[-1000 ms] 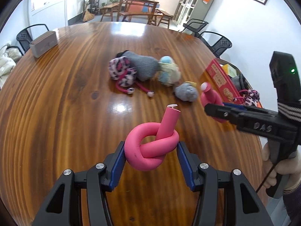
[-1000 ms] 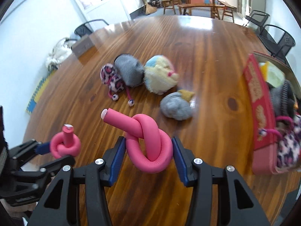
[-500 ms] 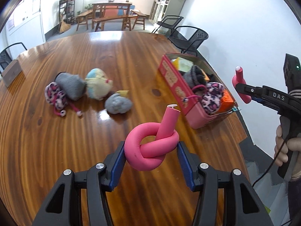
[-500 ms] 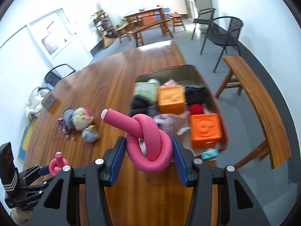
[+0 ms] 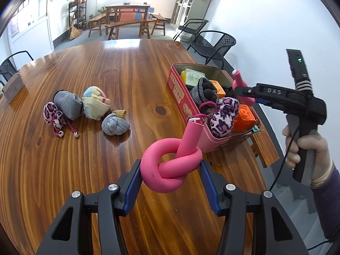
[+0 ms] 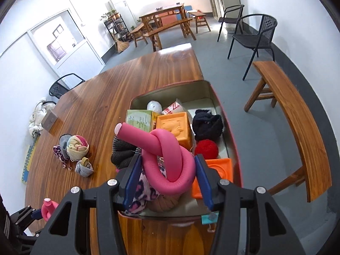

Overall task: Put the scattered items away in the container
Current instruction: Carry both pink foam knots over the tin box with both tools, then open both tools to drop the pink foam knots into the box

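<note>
With my right hand-held gripper (image 6: 167,175) clamped on a knotted pink foam tube (image 6: 167,159) above the crowded red tin container (image 6: 225,114), I'd lower toward a gap before releasing; my left hand-held gripper (image 5: 171,182) grips another knotted pink foam tube (image 5: 170,165) above the wooden surface (image 5: 106,74).

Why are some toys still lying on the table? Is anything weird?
Four soft things sit loose on the table, outside the pink box: a leopard pompom tie, grey sock, pastel sock and blue-grey sock. The box looks crowded.
</note>
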`<state>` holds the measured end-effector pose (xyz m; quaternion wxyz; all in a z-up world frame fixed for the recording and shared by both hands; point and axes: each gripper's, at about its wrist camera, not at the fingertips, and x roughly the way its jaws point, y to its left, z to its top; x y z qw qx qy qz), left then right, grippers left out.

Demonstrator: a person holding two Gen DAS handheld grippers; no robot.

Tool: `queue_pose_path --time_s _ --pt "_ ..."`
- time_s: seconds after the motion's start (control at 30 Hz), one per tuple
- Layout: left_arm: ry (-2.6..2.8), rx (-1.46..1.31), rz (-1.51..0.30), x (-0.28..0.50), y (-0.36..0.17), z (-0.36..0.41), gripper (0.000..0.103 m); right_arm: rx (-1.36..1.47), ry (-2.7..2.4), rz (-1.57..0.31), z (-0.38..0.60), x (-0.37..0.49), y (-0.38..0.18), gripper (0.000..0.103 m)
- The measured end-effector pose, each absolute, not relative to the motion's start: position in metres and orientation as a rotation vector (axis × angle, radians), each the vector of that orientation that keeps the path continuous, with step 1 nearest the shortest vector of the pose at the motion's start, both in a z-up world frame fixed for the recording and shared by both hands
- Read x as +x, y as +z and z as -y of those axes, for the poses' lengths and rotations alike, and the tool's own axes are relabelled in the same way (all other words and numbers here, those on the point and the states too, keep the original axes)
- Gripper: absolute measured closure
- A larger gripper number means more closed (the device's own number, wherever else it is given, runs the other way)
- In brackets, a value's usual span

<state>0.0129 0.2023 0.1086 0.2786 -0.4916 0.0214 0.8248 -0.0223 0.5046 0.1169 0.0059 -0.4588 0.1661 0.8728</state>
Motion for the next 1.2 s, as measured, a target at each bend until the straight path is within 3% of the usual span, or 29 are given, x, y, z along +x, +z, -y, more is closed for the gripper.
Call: queue_pose_path --time_s 0.23,0.87,1.2 --pt "2.227 -1.307 -0.067 0.011 0.120 -0.213 0.048 -1.455 2.723 -0.546 -0.513 -0.018 0.106 0.038" --pt "2.086 -1.173 -0.093 -0.063 0.149 -0.355 0.048 -1.330 2.745 -0.579 -0.536 0.049 0.122 0.038" --pt "2.079 -1.193 -0.178 -0.123 0.134 -0.423 0.048 -1.333 2.760 -0.552 -0.523 0.066 0.115 0.038"
